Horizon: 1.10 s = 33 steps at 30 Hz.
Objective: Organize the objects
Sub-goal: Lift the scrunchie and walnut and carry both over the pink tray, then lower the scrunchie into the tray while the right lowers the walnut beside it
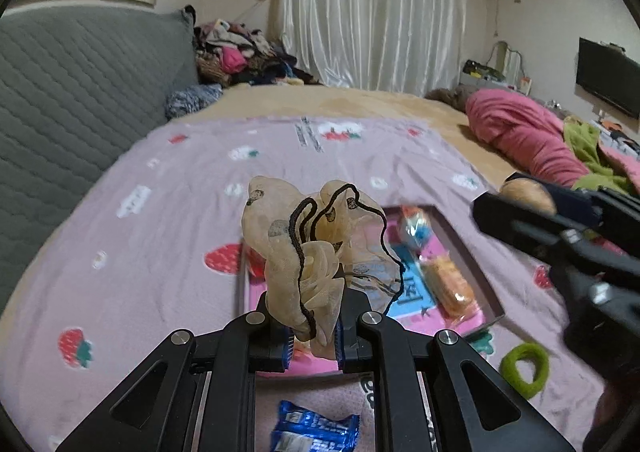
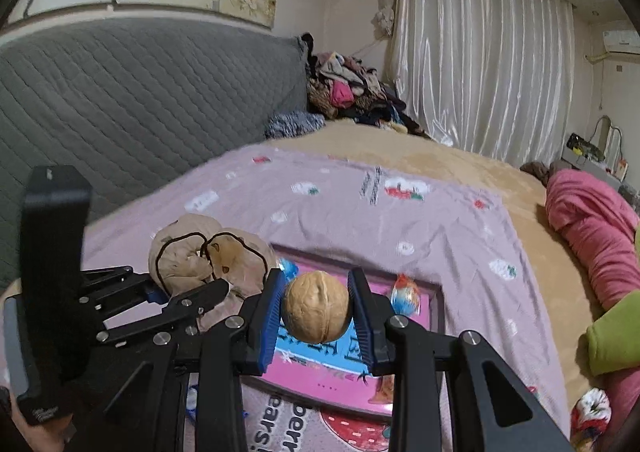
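My left gripper [image 1: 314, 336] is shut on a beige chiffon scrunchie [image 1: 316, 248] with black trim and holds it above the near end of a shallow pink-lined box [image 1: 476, 268]. The scrunchie also shows in the right wrist view [image 2: 200, 264]. My right gripper [image 2: 318, 312] is shut on a walnut [image 2: 316, 306] and holds it over the same box [image 2: 340, 380]. The walnut shows in the left wrist view [image 1: 526, 194]. Inside the box lie a wrapped orange snack [image 1: 450, 286] and a blue-and-red wrapped candy [image 1: 414, 228].
A green hair tie [image 1: 524, 368] lies on the pink strawberry blanket [image 1: 160, 252] right of the box. A blue snack packet [image 1: 316, 432] lies below my left gripper. A grey quilted headboard [image 2: 140, 104], piled clothes [image 2: 352, 92] and a pink duvet [image 2: 592, 228] surround the bed.
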Each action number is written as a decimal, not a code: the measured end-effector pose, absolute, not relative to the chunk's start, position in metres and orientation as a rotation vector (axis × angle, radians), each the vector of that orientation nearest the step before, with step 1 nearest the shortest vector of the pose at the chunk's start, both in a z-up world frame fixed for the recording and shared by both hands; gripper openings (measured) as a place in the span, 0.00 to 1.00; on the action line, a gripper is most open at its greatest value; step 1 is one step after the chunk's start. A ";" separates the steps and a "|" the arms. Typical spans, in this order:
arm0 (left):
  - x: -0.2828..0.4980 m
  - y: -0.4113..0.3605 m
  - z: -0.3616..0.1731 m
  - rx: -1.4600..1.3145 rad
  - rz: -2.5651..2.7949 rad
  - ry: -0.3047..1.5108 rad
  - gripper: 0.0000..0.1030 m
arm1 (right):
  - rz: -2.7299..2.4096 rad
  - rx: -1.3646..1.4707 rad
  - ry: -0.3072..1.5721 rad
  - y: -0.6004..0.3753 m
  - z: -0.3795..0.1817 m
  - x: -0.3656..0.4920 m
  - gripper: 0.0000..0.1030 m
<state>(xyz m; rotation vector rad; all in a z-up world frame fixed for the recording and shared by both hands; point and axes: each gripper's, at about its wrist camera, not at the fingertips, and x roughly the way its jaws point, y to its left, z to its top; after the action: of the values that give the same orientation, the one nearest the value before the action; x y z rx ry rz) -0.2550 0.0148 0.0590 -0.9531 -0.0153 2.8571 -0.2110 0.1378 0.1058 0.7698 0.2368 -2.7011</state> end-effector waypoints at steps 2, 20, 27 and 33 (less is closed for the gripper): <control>-0.261 0.018 0.043 -0.961 2.850 -0.032 0.14 | -2.702 0.813 0.219 0.140 0.087 -0.219 0.32; -0.294 0.045 -0.044 -1.099 2.775 0.065 0.14 | -2.696 0.978 0.243 0.153 -0.004 -0.265 0.32; -0.300 0.047 -0.057 -1.153 2.759 0.081 0.14 | -2.658 1.044 0.254 0.153 -0.024 -0.274 0.32; -0.304 0.043 -0.064 -1.192 2.733 0.058 0.15 | -2.655 1.100 0.273 0.157 -0.035 -0.280 0.32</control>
<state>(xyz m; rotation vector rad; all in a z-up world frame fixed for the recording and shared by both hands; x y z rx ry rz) -0.3043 0.0433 -0.0643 -1.1925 0.0581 2.7327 -0.2803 0.1567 -0.0353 1.1000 0.2730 -2.6553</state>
